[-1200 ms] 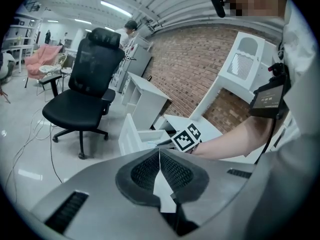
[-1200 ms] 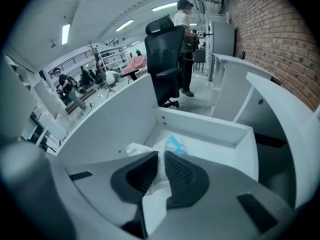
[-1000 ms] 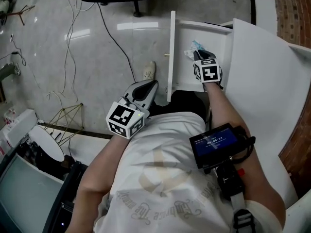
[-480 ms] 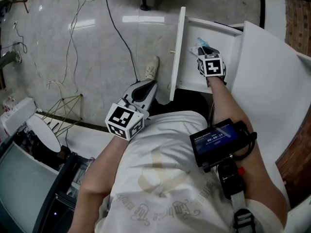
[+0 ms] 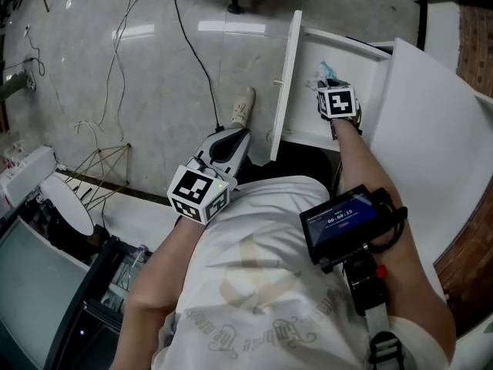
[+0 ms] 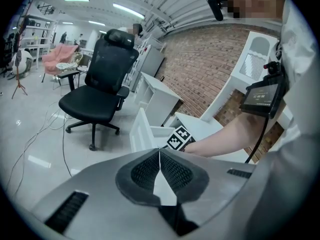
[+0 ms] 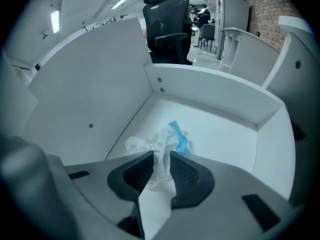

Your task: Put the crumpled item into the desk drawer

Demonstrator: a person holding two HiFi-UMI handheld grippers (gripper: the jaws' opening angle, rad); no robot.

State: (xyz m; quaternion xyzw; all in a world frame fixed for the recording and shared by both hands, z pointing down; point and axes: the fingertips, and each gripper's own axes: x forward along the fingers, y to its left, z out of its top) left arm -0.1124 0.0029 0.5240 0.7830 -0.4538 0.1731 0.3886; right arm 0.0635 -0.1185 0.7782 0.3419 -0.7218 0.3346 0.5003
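Right tongs (image 7: 161,156): aimed steeply down into the open white desk drawer (image 7: 95,89); jaws a little apart, just been opening, pads loose about the wrapper.
Task item: clear crumpled plastic wrapper with a blue strip (image 7: 162,139); inside the drawer, low by its floor, near end between the right jaws, blue end farther in.
Left tongs (image 6: 159,153): jaws closed together, nothing between; held left of the drawer, well apart from it.
Drawer: pulled out left of the white table (image 5: 431,129).
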